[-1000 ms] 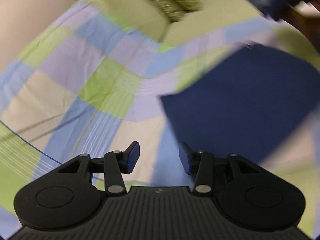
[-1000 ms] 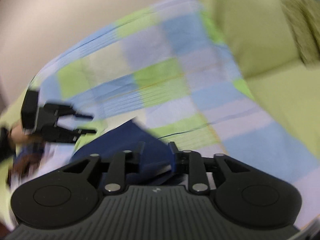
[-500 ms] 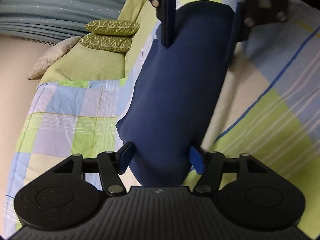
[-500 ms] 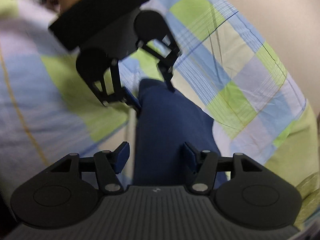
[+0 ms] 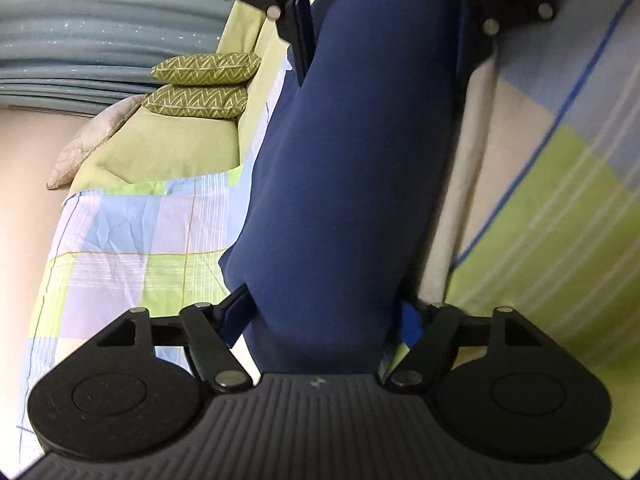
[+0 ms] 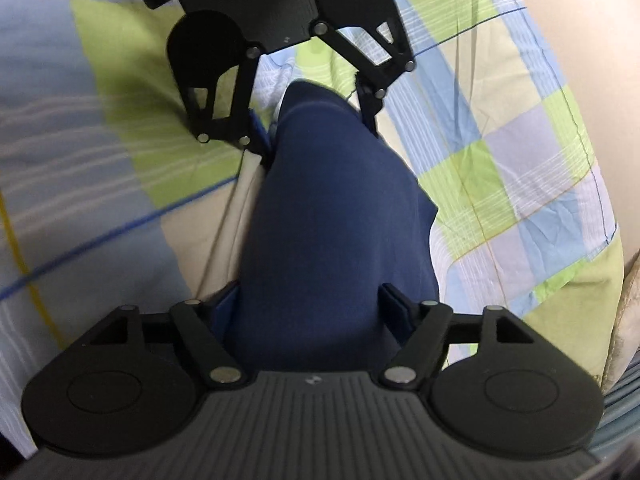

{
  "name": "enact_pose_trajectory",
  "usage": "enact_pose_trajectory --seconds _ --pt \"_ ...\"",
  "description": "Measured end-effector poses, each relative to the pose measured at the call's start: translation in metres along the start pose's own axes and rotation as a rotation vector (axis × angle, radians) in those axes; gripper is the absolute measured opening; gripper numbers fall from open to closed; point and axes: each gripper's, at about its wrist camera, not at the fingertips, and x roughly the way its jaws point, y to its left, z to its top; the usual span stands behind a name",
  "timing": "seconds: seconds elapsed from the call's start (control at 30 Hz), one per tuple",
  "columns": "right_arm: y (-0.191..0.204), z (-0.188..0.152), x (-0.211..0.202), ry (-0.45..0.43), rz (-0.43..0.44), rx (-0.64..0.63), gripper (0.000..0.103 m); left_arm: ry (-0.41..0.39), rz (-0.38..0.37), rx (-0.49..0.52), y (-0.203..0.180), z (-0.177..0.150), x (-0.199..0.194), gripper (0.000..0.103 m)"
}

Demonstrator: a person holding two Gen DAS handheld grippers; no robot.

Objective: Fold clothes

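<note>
Two grippers face each other, one at each end of a folded navy garment (image 5: 344, 168) that lies on a checked bedsheet (image 5: 132, 232). The garment is a plain dark blue cloth without print or buttons that I can see. It is folded into a long, narrow bundle with smooth, rounded sides and almost no wrinkles. In the left wrist view, one loose corner sticks out at its left edge, near the left gripper (image 5: 324, 316).

The left gripper has its jaws spread wide, one finger on each side of the near end of the bundle. The cloth fills the gap between them, but I cannot tell if the pads really press it.

The right gripper (image 6: 316, 304) stands the same way at the other end: jaws spread, the bundle between the fingers, the pads close to its sides. Each gripper also shows at the top of the other's view.

The sheet has squares of light green, blue, lilac and cream, with thin blue and yellow lines. Beyond it, in the left wrist view, two olive cushions (image 5: 200, 88) with a zigzag pattern lie stacked on a plain green cover (image 5: 160, 152).
</note>
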Motion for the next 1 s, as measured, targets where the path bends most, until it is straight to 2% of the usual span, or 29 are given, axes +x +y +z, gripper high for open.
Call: enact_pose_trajectory --seconds 0.07,0.1,0.17,0.23,0.37,0.43,0.47,0.57,0.63,0.7,0.77,0.83,0.93,1.0 --pt "-0.002 -0.003 0.005 0.007 0.002 -0.007 0.068 0.001 -0.014 -0.007 0.003 0.000 0.005 0.068" --pt "-0.004 -0.005 0.005 0.003 0.010 -0.004 0.063 0.006 -0.027 -0.013 0.005 0.001 0.007 0.060" --pt "-0.012 -0.009 0.004 -0.033 0.037 0.009 0.044 0.019 -0.052 -0.026 0.012 0.002 0.008 0.055" --pt "-0.032 -0.014 -0.003 -0.080 0.059 0.011 0.038 0.023 -0.051 -0.078 0.028 0.003 -0.001 0.051" --pt "-0.067 -0.003 -0.017 -0.128 0.054 -0.033 0.036 0.095 -0.003 -0.111 0.054 0.008 -0.024 0.048" --pt "-0.075 0.003 -0.026 -0.161 0.043 -0.067 0.036 0.169 0.027 -0.140 0.061 0.012 -0.056 0.048" --pt "-0.076 0.006 -0.035 -0.211 0.049 -0.097 0.036 0.200 0.037 -0.150 0.062 0.014 -0.069 0.049" --pt "-0.071 0.011 -0.062 -0.353 0.080 -0.168 0.037 0.340 0.011 -0.227 0.033 0.031 -0.121 0.049" --pt "-0.049 0.006 -0.070 -0.423 0.156 -0.208 0.038 0.414 -0.030 -0.287 0.007 0.043 -0.144 0.050" --pt "-0.027 -0.002 -0.069 -0.448 0.236 -0.249 0.040 0.453 -0.066 -0.343 -0.025 0.054 -0.156 0.051" --pt "-0.005 -0.011 -0.068 -0.457 0.302 -0.291 0.040 0.480 -0.057 -0.400 -0.053 0.066 -0.161 0.051" --pt "0.010 -0.023 -0.069 -0.446 0.315 -0.316 0.043 0.493 -0.018 -0.429 -0.059 0.076 -0.162 0.051" --pt "0.006 -0.034 -0.075 -0.430 0.301 -0.271 0.044 0.500 -0.025 -0.547 -0.046 0.089 -0.160 0.051" --pt "-0.003 -0.039 -0.076 -0.416 0.280 -0.251 0.043 0.500 -0.036 -0.553 -0.040 0.102 -0.158 0.051"
